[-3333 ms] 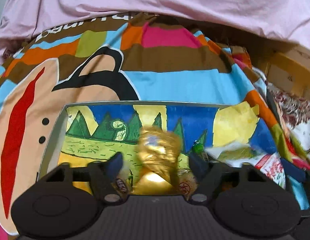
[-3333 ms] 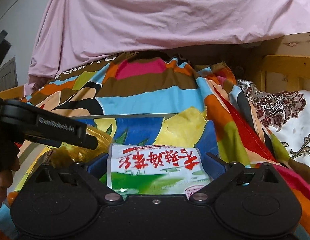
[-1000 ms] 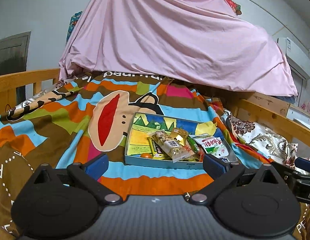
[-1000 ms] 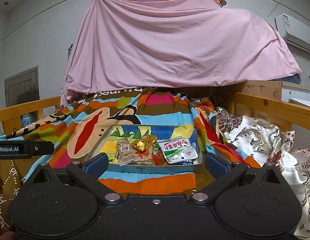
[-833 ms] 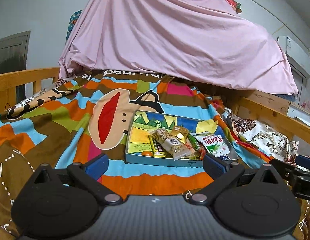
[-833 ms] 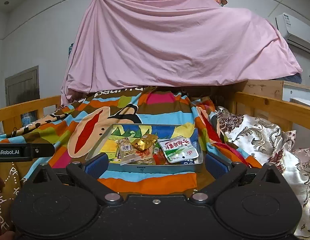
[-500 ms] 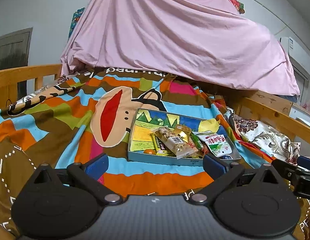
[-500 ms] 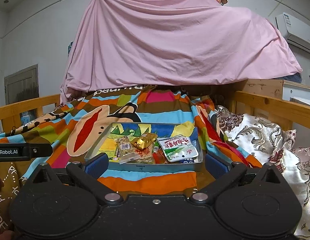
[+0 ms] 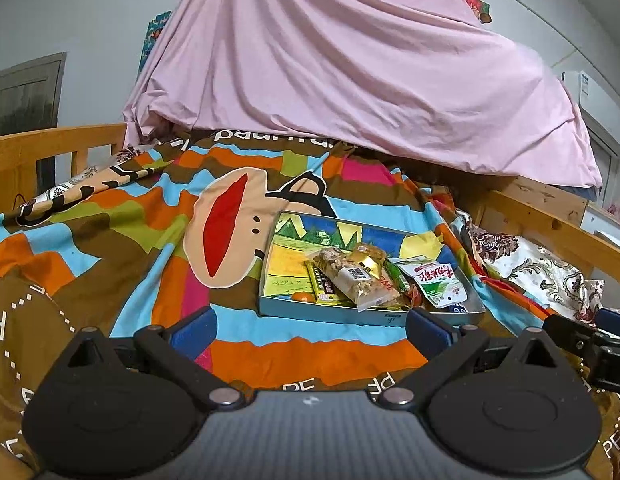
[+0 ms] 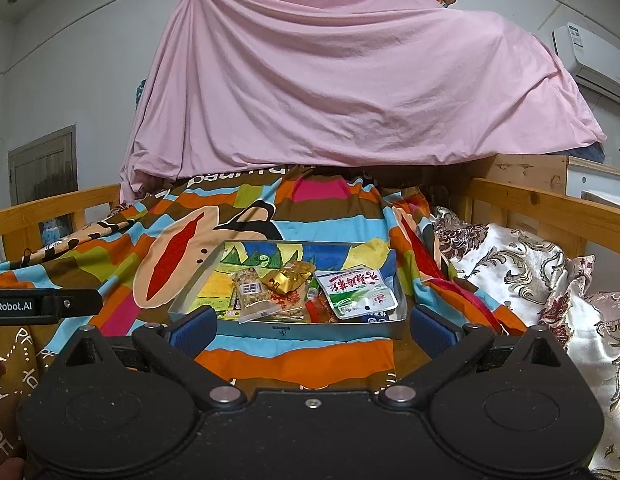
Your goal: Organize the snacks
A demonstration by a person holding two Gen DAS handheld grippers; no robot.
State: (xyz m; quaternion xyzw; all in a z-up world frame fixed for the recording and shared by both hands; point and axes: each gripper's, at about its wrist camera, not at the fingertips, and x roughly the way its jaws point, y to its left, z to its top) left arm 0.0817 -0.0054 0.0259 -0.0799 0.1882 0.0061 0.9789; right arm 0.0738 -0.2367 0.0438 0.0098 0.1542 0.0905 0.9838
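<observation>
A bed covered by a bright striped cartoon-monkey blanket [image 10: 321, 216] fills both wrist views, with a pink sheet [image 10: 349, 88] draped high behind it and wooden rails [image 10: 549, 204] along both sides.

A shallow metal tray [image 10: 286, 330] with a painted landscape inside rests on the blanket near the middle of the bed, its long axis running across the bed from rail to rail. The snacks lie heaped in the tray's near half:

- a clear bag of nut mix [image 10: 254, 294] towards its left end,
- a gold foil packet [image 10: 288, 276] on top of the pile at the centre,
- a white and green pouch with red Chinese lettering [image 10: 355, 292] at its right end,
- a small orange piece [image 9: 302, 297] against the near wall.

The far half of the tray is bare.

The left gripper [image 9: 310, 326] and the right gripper [image 10: 310, 326] both hang back from the tray's near edge, jaws spread wide and holding nothing. The tray sits straight ahead of the right gripper, and ahead and to the right of the left one, so the right looks better lined up. No snack appears loose on the blanket, so the sorting seems done or nearly so. Open blanket lies to the tray's left; on the right a patterned white quilt [image 10: 521, 264] crowds close.
</observation>
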